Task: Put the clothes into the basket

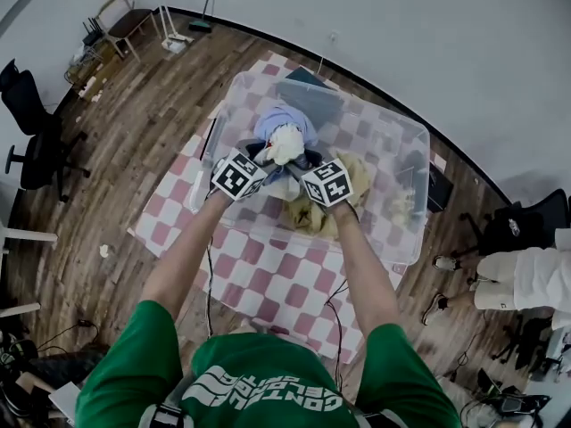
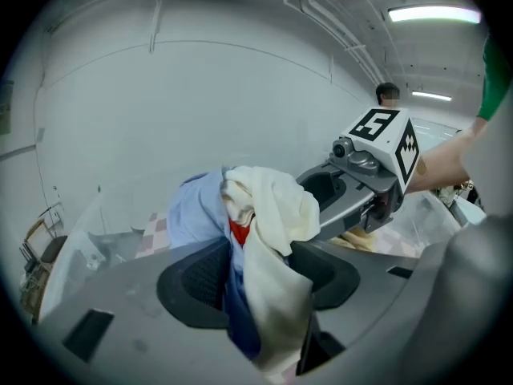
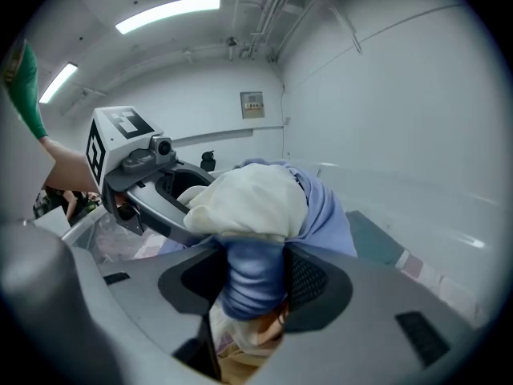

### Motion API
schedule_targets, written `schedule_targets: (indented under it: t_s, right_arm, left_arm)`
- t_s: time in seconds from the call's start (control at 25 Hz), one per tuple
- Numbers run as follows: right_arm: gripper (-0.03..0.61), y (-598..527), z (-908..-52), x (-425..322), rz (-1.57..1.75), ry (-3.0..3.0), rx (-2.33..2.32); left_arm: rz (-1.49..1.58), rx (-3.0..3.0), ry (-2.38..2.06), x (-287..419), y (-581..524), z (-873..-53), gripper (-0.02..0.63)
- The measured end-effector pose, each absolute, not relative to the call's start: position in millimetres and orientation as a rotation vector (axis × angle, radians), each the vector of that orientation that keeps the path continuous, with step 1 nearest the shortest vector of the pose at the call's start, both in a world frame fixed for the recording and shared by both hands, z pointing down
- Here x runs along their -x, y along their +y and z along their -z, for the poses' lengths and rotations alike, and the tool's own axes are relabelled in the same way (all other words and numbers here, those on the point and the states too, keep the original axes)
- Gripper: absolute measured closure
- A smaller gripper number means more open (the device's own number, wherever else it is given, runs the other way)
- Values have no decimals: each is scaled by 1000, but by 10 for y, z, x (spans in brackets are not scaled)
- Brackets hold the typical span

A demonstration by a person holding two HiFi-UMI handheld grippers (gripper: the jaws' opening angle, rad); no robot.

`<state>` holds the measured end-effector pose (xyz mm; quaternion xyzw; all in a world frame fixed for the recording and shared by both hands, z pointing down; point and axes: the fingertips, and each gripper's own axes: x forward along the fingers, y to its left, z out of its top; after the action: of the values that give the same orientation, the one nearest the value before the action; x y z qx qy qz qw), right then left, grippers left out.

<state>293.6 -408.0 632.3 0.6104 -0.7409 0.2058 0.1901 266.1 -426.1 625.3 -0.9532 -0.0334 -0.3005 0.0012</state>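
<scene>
The bundle of clothes [image 1: 284,140], a cream piece wrapped in pale blue cloth with a bit of red showing, hangs between your two grippers. It is over the clear plastic basket [image 1: 409,154], toward the basket's 10 o'clock side in the head view.

Your left gripper [image 1: 265,157] comes at the bundle from 8 o'clock. Its jaws are clamped on the cream and blue fabric, which spills down between the pads. Your right gripper [image 1: 304,160] comes in from 4 o'clock. Its jaws are clenched on a rolled fold of the blue cloth, with the cream piece bulging just above them. The two grippers sit close together, their marker cubes nearly side by side.

At 5 o'clock from the bundle, yellowish clothes [image 1: 314,215] already lie inside the basket. The basket stands on a table [image 1: 268,285] covered with a red and white checked cloth, and your arms reach over its near edge.

Out on the wooden floor [image 1: 134,141], an office chair [image 1: 31,132] stands at 9 o'clock. A person's legs [image 1: 508,283] show at 3 o'clock.
</scene>
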Motion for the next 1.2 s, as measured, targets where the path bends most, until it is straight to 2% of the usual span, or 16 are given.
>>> schedule_targets:
  t_s: [0.32,0.68,1.2]
  right_arm:
    - [374,-4116,-6995,-2833,-803,-2044,-1575]
    - [374,-4105,-7483,-2712,-894,-1977,-1411]
    - [360,-4069,-7599,-2702,-878,-1948,-1432]
  left_arm:
    - [1310,2855,-171,-2552,-4289,-6944,402]
    - [1558,2795,-170,-2422,-4275,-7461,400]
    - [1616,2812,-164,-2391,-4254,-7592,390]
